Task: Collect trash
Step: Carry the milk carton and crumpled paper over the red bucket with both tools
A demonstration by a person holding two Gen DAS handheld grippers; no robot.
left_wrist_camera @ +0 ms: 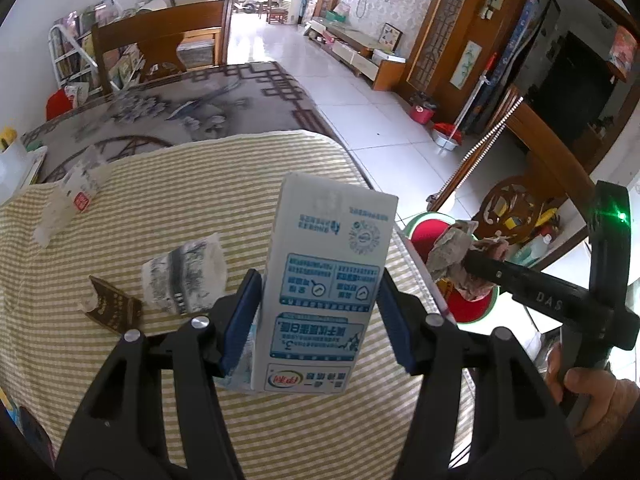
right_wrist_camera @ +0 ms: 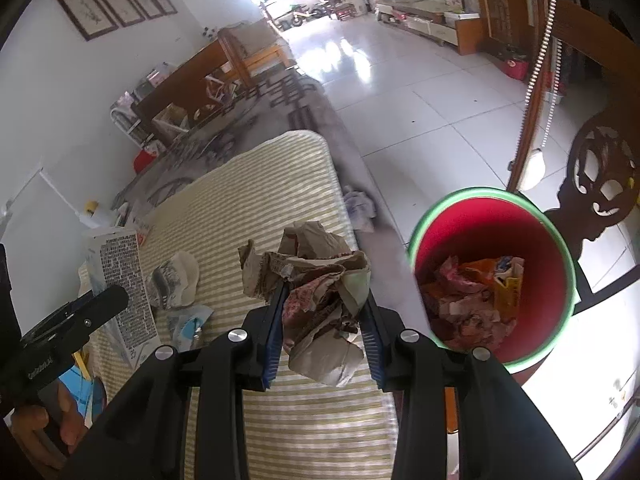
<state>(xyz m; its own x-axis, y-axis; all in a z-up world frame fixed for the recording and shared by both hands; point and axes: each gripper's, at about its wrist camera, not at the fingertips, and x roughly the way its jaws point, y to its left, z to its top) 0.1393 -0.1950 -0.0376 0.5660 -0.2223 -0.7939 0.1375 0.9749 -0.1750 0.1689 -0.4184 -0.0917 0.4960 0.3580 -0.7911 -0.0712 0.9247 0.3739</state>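
Our left tool [left_wrist_camera: 318, 312] grips the milk carton [left_wrist_camera: 326, 280] above the counter [left_wrist_camera: 280, 432]; our right tool [right_wrist_camera: 324, 328] pinches crumpled paper [right_wrist_camera: 316, 292] at its right edge, near the red bin [right_wrist_camera: 552, 272].

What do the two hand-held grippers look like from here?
Both are black plastic with silver pivot bolts and blue ribbed pads. The left hand-held gripper matches the right hand-held gripper. In the left wrist view, the right one's body shows raised lettering and a green light.
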